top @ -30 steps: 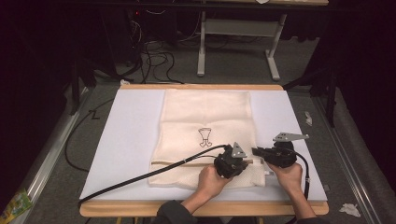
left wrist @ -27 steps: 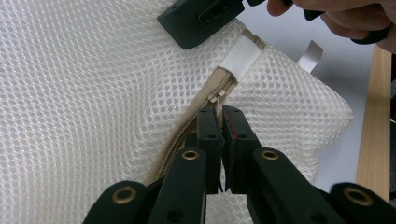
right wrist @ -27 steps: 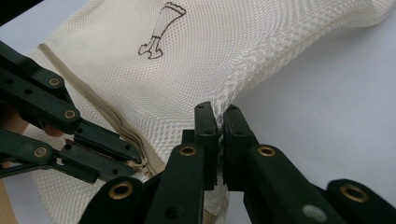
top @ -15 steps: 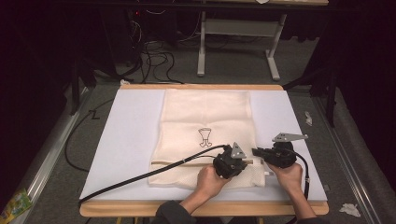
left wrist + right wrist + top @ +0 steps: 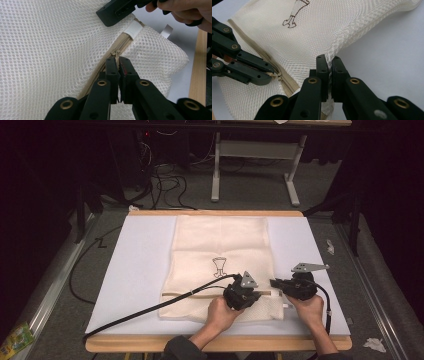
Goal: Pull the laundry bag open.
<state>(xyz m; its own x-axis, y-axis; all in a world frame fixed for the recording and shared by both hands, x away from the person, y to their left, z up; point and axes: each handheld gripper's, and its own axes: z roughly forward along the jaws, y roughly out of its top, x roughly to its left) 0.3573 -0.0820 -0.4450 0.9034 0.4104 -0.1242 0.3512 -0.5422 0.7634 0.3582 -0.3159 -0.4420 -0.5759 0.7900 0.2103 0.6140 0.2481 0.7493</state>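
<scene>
One mesh bag (image 5: 220, 265), left gripper (image 5: 117, 65) jaws pinching zipper pull (image 5: 115, 55), right gripper (image 5: 329, 65) jaws pinching bag edge.

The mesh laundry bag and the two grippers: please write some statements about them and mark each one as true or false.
1. The left gripper is shut on the zipper pull of the mesh laundry bag. True.
2. The right gripper hangs open above the bag. False: its jaws pinch the mesh at the bag's edge.
3. The bag carries a small dark line drawing. True.
4. The bag lies on a bare wooden table top. False: it lies on a white mat that covers the table.
5. The zipper tape is beige. True.
6. The bag is bright blue. False: it is cream-white.
</scene>
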